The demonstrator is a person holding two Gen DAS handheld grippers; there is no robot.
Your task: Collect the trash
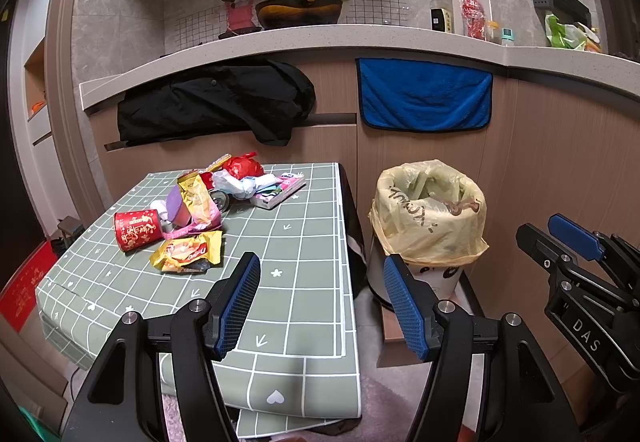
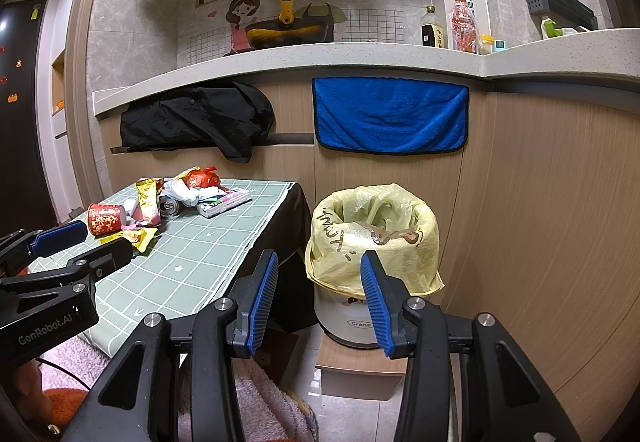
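A pile of trash lies at the far left of the low table (image 1: 304, 282): a red cup (image 1: 136, 230) on its side, a yellow snack wrapper (image 1: 186, 252), a gold wrapper (image 1: 196, 197), a red bag (image 1: 242, 165), crumpled tissue (image 1: 240, 183) and a flat box (image 1: 280, 191). The bin (image 1: 428, 213) with a yellow liner stands right of the table. My left gripper (image 1: 320, 302) is open and empty over the table's near part. My right gripper (image 2: 318, 298) is open and empty, in front of the bin (image 2: 376, 238). The red cup also shows in the right wrist view (image 2: 104, 218).
A kitchen counter (image 1: 320, 37) runs behind, with a black jacket (image 1: 216, 101) and a blue towel (image 1: 424, 95) hanging from it. The bin stands on a low wooden stand (image 2: 360, 366). A fluffy rug (image 2: 264, 402) lies on the floor by the table.
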